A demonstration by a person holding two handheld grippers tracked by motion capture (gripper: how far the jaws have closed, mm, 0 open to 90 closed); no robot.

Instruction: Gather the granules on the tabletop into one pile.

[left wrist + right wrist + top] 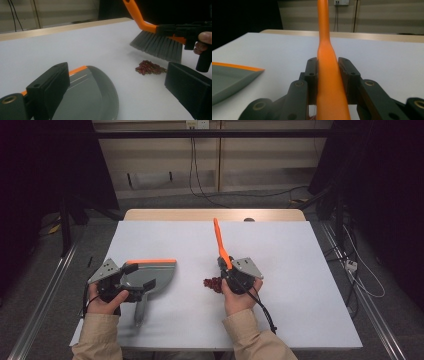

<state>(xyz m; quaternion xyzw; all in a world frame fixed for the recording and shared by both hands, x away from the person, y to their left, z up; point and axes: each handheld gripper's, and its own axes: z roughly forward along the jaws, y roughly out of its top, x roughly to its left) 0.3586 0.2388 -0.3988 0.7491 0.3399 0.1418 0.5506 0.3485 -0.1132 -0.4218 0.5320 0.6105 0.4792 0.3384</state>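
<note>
A person sits at the near edge of a white-topped bench (310,270), a two-jaw gripper in each hand; the work in hand is sweeping a small heap of dark red beans (213,283) into a grey dustpan (155,272).

The right gripper (226,265) has its jaws shut on the orange handle of a brush (220,242), the pads pressing it from both sides in the right gripper view; the handle's long axis runs away from the person toward the far edge of the bench and tilts upward; the grey bristles (157,46) hang just above the bench, on the side of the beans away from the dustpan.

The left gripper (134,282) holds the dustpan near the near left corner of the bench; in its own view the jaws stand wide, one on either side of the pan; from these pictures I cannot tell whether the pads actually press on it.

The relation that matters: dustpan, beans and brush lie roughly in one line across the bench, the beans between the two tools; the beans sit just beside the right hand and well apart from the pan's orange-edged lip (150,261); the right hand is clearly nearer; judging from this, a sweep toward the left edge would carry the beans to the pan.
</note>
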